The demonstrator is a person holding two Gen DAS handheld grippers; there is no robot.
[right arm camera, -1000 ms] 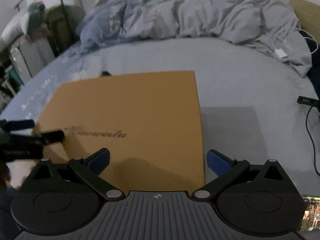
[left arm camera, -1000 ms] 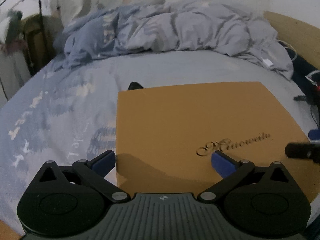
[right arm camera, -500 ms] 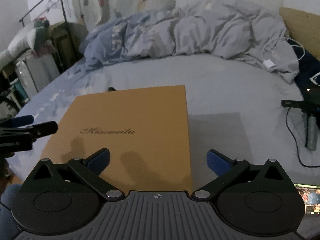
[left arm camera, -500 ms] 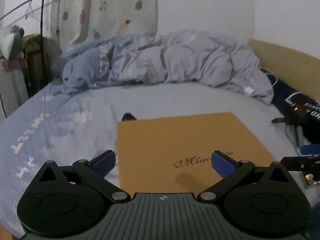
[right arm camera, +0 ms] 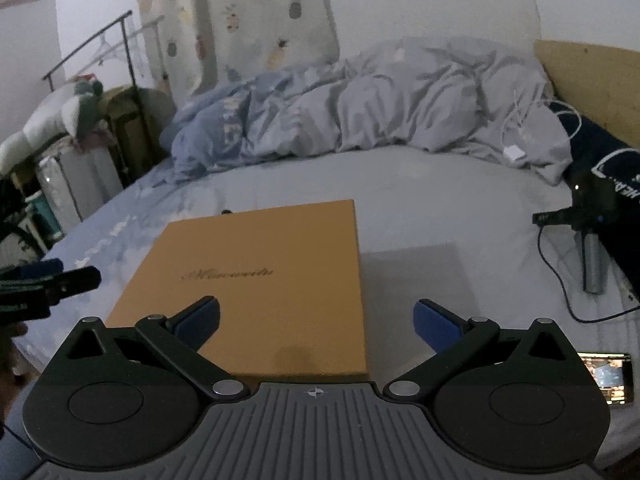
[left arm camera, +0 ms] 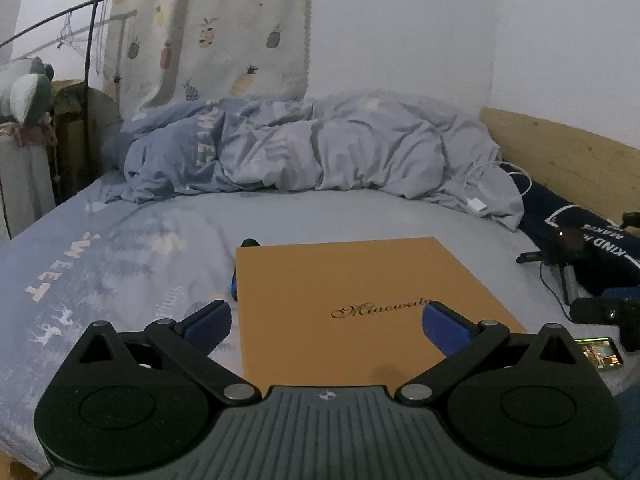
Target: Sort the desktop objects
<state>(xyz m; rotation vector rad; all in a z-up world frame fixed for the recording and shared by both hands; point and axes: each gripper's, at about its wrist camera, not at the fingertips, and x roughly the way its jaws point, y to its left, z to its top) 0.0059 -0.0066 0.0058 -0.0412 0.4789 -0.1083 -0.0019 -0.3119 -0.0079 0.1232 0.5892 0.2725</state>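
Both grippers, L (left arm camera: 326,318) & R (right arm camera: 316,316), wide open, empty, hover over orange box (left arm camera: 360,304) at bed's near edge, prob. lining up for pickup.

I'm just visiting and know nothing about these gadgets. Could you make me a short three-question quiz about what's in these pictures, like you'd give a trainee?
1. True or false: the left gripper is clamped on the orange box.
2. What lies on the bed sheet to the right of the orange box, near the right gripper? A) a lit phone B) a mug C) a book
3. Fill in: the white charger cable rests on the crumpled ____ at the far side of the bed.

Key:
1. False; both grippers are open and hold nothing.
2. A, the phone with its screen glowing.
3. Duvet, where the white charger cable lies.
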